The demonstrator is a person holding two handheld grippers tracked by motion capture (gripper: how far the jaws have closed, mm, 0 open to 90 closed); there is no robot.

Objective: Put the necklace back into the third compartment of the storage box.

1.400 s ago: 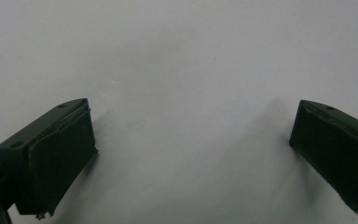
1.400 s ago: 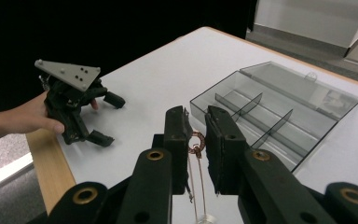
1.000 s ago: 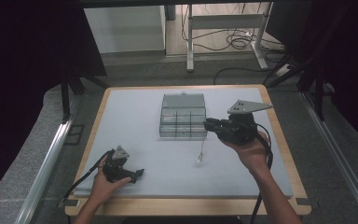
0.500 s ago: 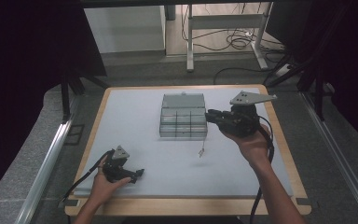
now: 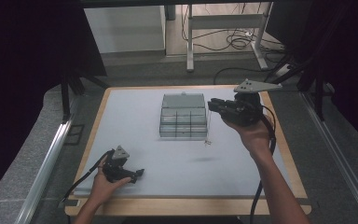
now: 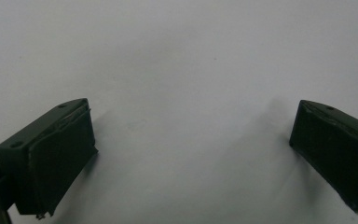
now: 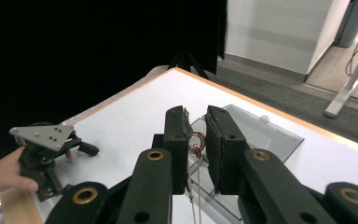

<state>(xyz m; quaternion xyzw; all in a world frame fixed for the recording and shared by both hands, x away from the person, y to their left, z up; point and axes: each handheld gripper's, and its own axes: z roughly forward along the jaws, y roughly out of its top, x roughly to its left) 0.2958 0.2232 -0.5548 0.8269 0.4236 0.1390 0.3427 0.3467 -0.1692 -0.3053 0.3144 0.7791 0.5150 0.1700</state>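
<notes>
At right of centre in the high view, the right tongs (image 5: pixel 213 105) clench a thin necklace (image 7: pixel 196 143) dangling beside a clear compartment box (image 5: pixel 182 116), while the left tongs (image 5: pixel 139 173) rest spread wide at the desk's (image 5: pixel 135 107) lower left; no legible writing.

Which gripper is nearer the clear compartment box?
Right. The right gripper hangs just beside the compartment box, dangling a thin chain; the left gripper rests near the table's front edge.
</notes>
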